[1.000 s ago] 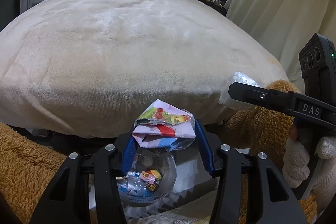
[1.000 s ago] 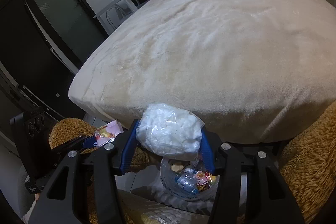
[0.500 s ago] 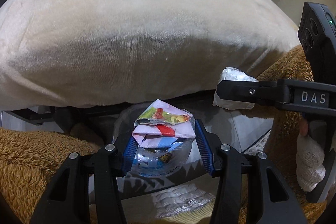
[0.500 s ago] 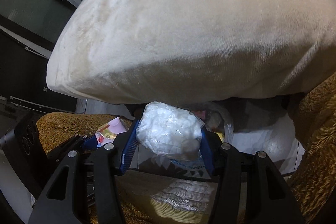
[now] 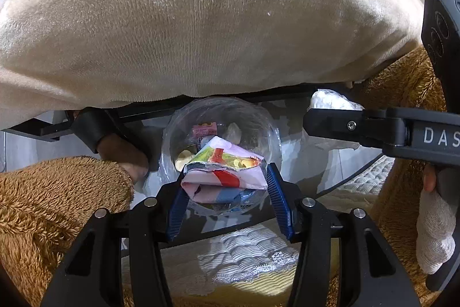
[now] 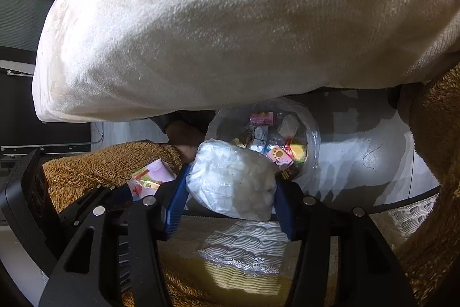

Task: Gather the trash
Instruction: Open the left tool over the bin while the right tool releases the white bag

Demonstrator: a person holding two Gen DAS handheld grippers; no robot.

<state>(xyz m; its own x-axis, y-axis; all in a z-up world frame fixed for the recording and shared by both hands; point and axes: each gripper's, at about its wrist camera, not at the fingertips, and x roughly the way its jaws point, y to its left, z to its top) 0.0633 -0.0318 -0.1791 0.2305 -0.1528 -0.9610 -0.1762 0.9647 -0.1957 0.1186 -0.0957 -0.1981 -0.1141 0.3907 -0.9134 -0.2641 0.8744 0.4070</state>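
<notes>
- Left wrist view: our left gripper (image 5: 223,192) clamps one crumpled pink printed snack wrapper (image 5: 222,177) between its blue pads, above the near rim of the round bin lined with a clear plastic bag (image 5: 267,123).
- Right wrist view: our right gripper (image 6: 230,192) clamps one wadded white plastic bag (image 6: 231,183), at the bin's near-left rim.
- Bin: one, at the edge of the cream plush bed cover (image 5: 201,19); several small wrappers inside, not countable.
- Risk, as we judge it: either piece, released off-centre, could catch the rim and drop outside; light plastic may cling to a pad.
</notes>
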